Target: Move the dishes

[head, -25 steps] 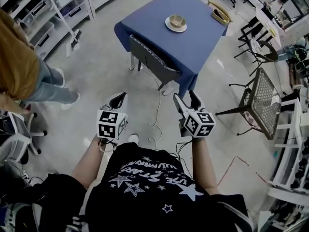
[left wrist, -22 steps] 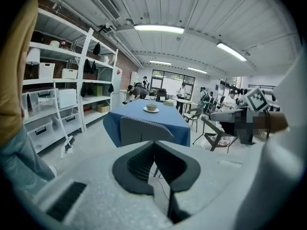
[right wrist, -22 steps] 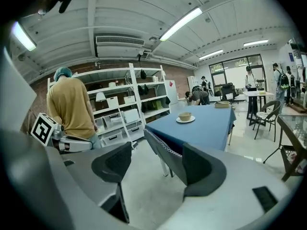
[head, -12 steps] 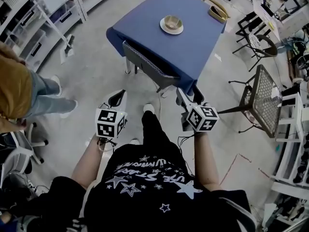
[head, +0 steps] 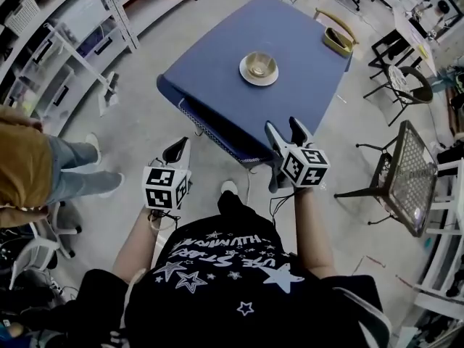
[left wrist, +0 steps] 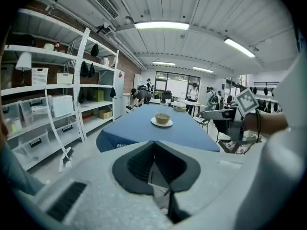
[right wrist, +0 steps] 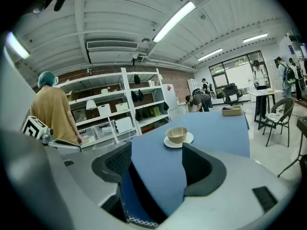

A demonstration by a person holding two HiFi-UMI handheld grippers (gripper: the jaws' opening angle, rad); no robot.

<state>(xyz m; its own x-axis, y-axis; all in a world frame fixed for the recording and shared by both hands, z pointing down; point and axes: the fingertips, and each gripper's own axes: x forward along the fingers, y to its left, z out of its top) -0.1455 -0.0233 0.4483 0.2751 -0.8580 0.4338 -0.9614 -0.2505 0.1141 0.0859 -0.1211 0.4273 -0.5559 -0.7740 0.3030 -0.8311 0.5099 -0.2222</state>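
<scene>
Grey left gripper fingers pressed together, empty; right gripper fingers spread, empty.

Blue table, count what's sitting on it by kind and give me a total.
bowl: 1
plate: 1
tan tray: 1
Total: 3
</scene>
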